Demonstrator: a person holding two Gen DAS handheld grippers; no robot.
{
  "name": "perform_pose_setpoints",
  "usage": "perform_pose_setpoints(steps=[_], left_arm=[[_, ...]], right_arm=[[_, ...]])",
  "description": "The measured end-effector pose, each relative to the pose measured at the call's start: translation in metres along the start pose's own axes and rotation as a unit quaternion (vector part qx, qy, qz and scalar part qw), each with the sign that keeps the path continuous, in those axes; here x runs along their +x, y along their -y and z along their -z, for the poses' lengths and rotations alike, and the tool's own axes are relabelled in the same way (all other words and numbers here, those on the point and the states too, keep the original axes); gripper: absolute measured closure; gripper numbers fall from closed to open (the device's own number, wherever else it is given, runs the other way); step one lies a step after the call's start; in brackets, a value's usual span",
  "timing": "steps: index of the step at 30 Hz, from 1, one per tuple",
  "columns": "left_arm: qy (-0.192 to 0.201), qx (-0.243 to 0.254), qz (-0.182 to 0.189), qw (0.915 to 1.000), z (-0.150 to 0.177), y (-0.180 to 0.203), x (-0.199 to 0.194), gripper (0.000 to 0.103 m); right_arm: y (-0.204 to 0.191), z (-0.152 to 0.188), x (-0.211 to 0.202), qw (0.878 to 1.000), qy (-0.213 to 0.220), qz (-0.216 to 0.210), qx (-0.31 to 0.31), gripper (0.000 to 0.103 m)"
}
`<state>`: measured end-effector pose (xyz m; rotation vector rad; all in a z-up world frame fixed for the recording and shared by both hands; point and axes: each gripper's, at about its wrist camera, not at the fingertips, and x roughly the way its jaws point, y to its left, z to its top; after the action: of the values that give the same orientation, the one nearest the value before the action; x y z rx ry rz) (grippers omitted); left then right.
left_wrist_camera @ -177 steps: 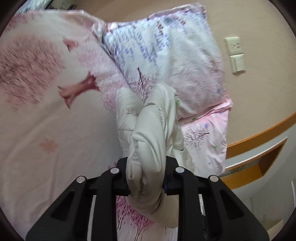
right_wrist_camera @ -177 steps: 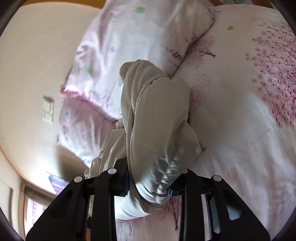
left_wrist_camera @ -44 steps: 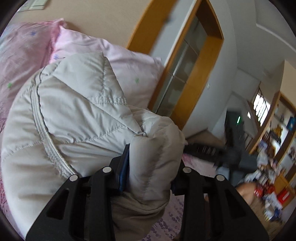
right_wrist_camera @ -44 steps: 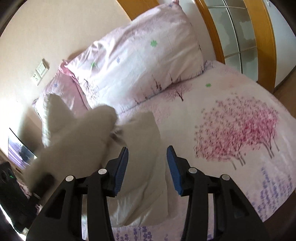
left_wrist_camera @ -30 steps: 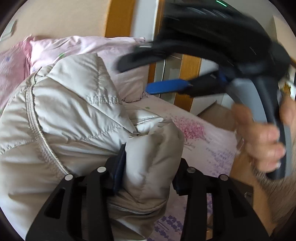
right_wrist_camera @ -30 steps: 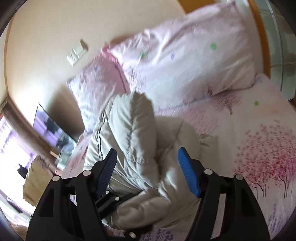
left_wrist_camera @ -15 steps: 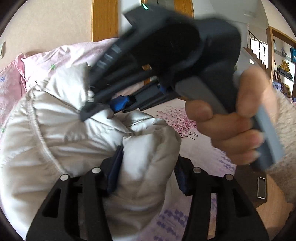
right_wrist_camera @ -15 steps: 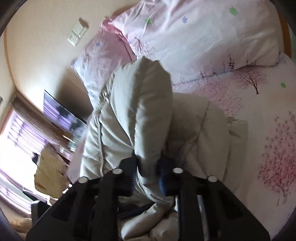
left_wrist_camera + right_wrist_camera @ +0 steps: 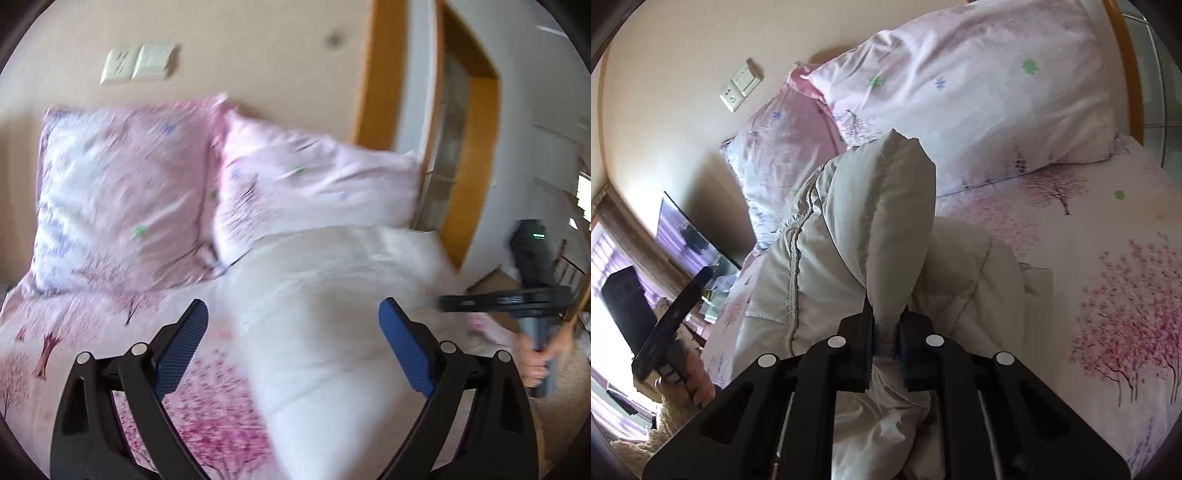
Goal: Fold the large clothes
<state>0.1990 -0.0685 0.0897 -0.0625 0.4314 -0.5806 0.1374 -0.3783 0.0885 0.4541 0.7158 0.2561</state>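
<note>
A cream padded jacket lies bunched on the pink flowered bed sheet. My right gripper is shut on a raised fold of the jacket and holds it up. In the left wrist view the jacket is a blurred white mound ahead of my left gripper, which is open wide and empty, its blue pads apart. The right gripper's handle shows at the right of the left wrist view. The left gripper shows side-on at the left of the right wrist view.
Two pink pillows lean against the beige wall with its wall sockets. A wooden door frame stands right of the bed. A dark screen and a window are at the left in the right wrist view.
My left gripper has opened, let go of the jacket and drawn back from it. My right gripper stays shut on the jacket fold, which it took hold of half a second ago.
</note>
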Motion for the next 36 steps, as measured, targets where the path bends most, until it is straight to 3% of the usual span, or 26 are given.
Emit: perform_pose_setpoints(steps=[6, 13, 18, 25, 30, 33, 36], left_arm=[[-0.042, 0.000, 0.000, 0.9991, 0.007, -0.007, 0.038, 0.010], [-0.072, 0.029, 0.009, 0.9969, 0.020, 0.021, 0.052, 0.010], [-0.093, 0.054, -0.007, 0.9942, 0.027, 0.033, 0.062, 0.010], [-0.131, 0.041, -0.013, 0.9905, 0.042, 0.032, 0.080, 0.009], [-0.136, 0.084, -0.037, 0.9865, 0.046, 0.045, 0.083, 0.009], [-0.140, 0.082, -0.034, 0.9861, 0.046, 0.044, 0.086, 0.009], [-0.141, 0.085, -0.036, 0.9857, 0.048, 0.047, 0.088, 0.009]], right_arm=[[0.021, 0.009, -0.007, 1.000, 0.004, 0.016, 0.026, 0.092], [0.059, 0.022, -0.006, 0.997, -0.001, 0.021, 0.071, 0.092], [0.076, 0.019, 0.014, 0.995, -0.028, 0.016, 0.093, 0.089], [0.091, 0.016, 0.035, 0.991, -0.062, 0.007, 0.119, 0.084], [0.080, 0.018, 0.009, 0.993, -0.031, 0.050, 0.099, 0.076], [0.058, 0.017, -0.027, 0.993, 0.040, 0.101, 0.056, 0.076], [0.034, 0.022, -0.031, 0.994, 0.048, 0.100, 0.007, 0.078]])
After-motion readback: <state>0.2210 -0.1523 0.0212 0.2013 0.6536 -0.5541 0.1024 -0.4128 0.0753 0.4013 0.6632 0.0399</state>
